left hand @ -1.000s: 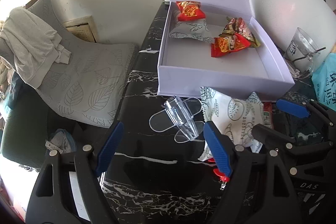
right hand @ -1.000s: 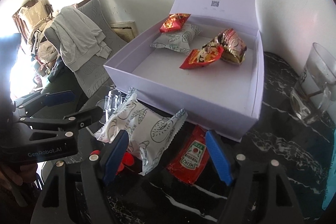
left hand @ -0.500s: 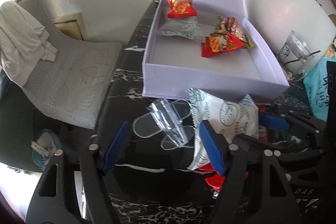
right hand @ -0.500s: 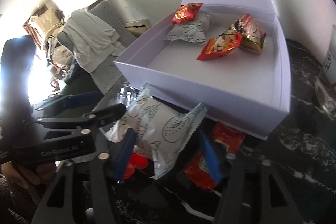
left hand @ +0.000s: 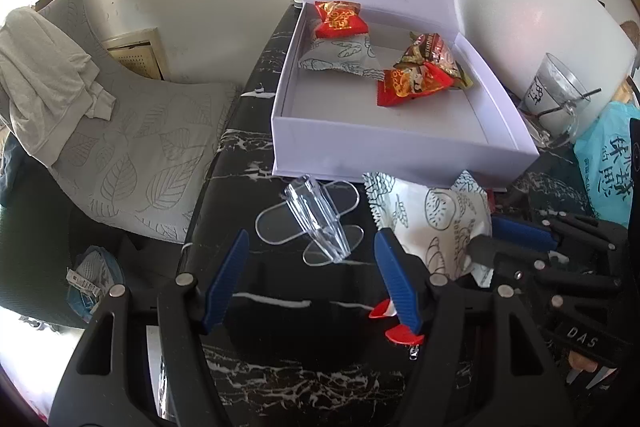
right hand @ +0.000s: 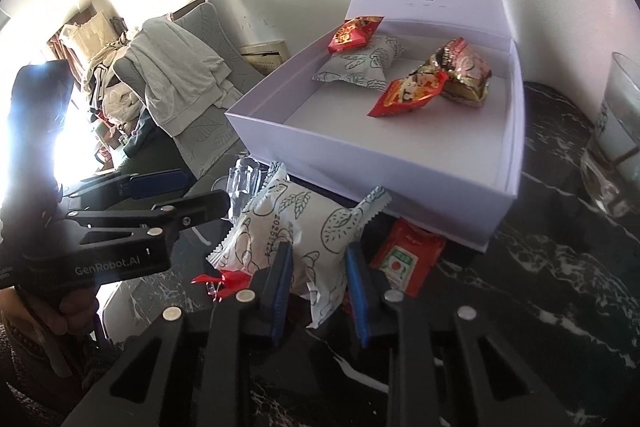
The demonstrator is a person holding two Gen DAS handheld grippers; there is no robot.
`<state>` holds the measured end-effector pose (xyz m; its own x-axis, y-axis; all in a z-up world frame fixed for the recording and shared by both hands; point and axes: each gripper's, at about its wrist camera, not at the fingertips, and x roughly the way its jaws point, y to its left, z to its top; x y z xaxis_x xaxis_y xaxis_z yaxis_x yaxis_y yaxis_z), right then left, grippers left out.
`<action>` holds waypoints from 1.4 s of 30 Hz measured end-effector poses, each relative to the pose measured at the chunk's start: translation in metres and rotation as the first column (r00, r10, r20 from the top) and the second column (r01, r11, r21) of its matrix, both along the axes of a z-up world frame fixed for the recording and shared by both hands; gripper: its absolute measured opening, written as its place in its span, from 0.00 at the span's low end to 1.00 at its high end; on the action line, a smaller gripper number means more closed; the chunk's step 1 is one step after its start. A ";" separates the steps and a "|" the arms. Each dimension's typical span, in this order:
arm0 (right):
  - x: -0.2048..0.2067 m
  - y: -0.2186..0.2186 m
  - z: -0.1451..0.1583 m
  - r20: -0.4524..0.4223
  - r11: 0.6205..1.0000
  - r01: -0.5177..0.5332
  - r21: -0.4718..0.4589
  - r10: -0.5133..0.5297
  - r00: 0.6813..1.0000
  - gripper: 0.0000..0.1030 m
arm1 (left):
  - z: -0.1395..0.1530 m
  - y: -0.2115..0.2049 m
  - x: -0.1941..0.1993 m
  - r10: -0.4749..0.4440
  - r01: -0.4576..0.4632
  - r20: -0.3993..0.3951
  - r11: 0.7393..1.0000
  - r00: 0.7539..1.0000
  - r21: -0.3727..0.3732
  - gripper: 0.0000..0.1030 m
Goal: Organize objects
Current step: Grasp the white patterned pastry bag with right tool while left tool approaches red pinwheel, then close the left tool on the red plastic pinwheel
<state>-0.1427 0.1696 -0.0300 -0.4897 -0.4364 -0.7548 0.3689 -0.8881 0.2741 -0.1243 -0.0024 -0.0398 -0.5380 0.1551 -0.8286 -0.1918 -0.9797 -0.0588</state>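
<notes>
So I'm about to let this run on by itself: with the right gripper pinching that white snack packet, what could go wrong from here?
1. The right gripper is shut on the white snack packet at its near end only, so the soft packet may sag, slip, or get crushed.
2. Lifted too low, it could catch the white box's front wall.
3. The open left gripper and the clear plastic stand sit close by, so a swing could knock them.

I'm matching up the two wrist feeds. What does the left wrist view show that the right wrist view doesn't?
Only the left wrist view shows the clear plastic stand whole and the teal bag. Only the right wrist view shows the ketchup sachet and the right gripper clamped on the white snack packet. Both show the open white box holding four snacks.
</notes>
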 end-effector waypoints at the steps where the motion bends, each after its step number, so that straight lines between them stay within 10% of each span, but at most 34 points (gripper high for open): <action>1: 0.003 0.002 0.001 -0.004 1.000 0.004 0.001 -0.004 1.000 0.22 | 0.000 0.001 0.002 -0.004 0.004 0.000 1.000 1.000 0.000 0.63; 11: 0.020 0.020 0.002 0.004 0.999 0.042 0.025 -0.042 0.999 0.19 | -0.002 0.015 0.020 -0.066 0.067 0.039 0.998 0.997 -0.004 0.63; 17: 0.022 0.023 0.012 -0.040 0.998 0.066 0.016 -0.066 0.997 0.66 | -0.005 0.021 0.032 -0.113 0.112 0.062 0.994 0.992 0.017 0.63; 31: 0.003 0.004 0.009 -0.012 1.000 0.019 -0.014 -0.019 1.000 0.70 | -0.014 0.021 0.047 -0.240 0.228 0.106 0.968 0.965 0.109 0.66; 42: -0.020 -0.033 -0.003 0.021 0.995 -0.030 0.098 0.028 0.999 0.78 | -0.029 0.032 0.048 -0.273 0.270 0.111 0.962 0.956 0.046 0.66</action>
